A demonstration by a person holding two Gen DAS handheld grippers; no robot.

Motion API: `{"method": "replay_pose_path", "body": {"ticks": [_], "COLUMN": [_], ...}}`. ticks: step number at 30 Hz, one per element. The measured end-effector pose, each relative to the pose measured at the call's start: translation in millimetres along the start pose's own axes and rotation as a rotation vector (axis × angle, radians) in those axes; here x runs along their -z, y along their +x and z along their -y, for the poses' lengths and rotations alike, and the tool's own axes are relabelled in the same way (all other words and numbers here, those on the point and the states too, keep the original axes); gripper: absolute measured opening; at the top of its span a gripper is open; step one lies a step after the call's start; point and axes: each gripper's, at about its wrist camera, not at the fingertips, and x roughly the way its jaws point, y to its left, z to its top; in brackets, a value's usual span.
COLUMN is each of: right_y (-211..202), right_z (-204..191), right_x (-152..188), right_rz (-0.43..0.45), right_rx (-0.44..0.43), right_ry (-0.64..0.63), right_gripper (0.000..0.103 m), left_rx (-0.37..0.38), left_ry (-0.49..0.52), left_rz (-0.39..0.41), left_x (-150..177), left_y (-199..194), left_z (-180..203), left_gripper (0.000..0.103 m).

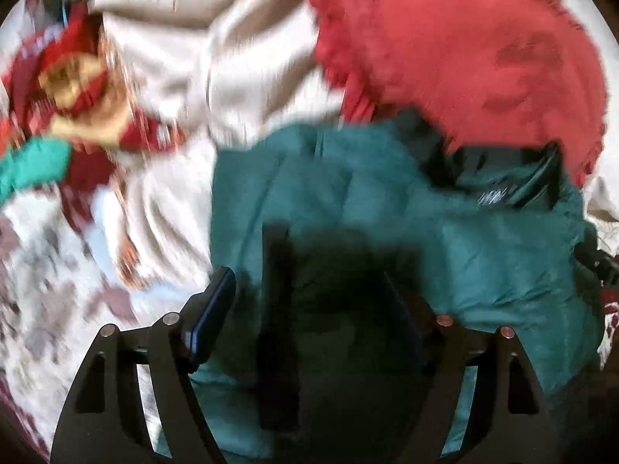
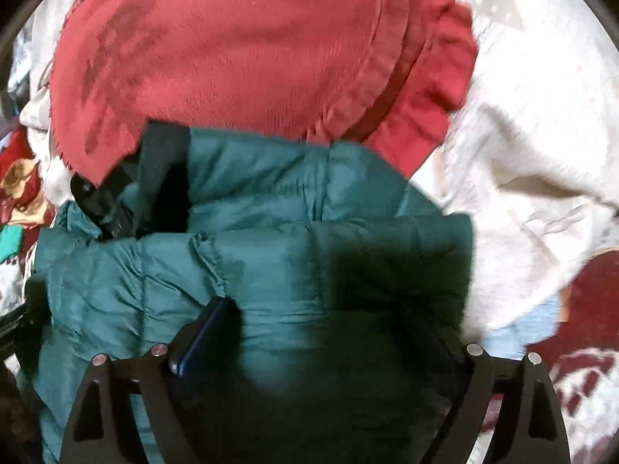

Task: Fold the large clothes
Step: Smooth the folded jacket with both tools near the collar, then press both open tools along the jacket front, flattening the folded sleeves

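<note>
**Teal jacket lies under both open claws**

The teal puffer jacket [image 2: 271,239] lies folded on the patterned bedspread [image 1: 58,270], its far edge against a red garment [image 2: 232,46]. The left claw [image 1: 309,301] and right claw [image 2: 332,328] hang above it, jaws spread wide, gripping nothing.

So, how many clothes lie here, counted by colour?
Teal: 1, the jacket
Red: 1, the knit
Beige: 1, the cloth
Total: 3
</note>
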Motion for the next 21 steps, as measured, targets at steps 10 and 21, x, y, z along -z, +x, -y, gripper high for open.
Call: {"method": "replay_pose_path", "body": {"ticks": [10, 21], "right_y": [14.1, 18.4], "right_z": [-101.9, -72.8], "right_x": [27.9, 32.3], "right_rz": [-0.075, -0.064], "right_rx": [-0.037, -0.056], "right_ry": [-0.186, -0.154], "right_gripper": [0.097, 0.102], "left_rx": [-0.001, 0.041], "left_ry": [0.077, -0.026], "left_rz": [-0.13, -0.143], "left_x": [23.3, 19.5], "left_y": [24.0, 20.2], "left_z": [27.5, 9.9], "left_gripper": [0.092, 0.098]}}
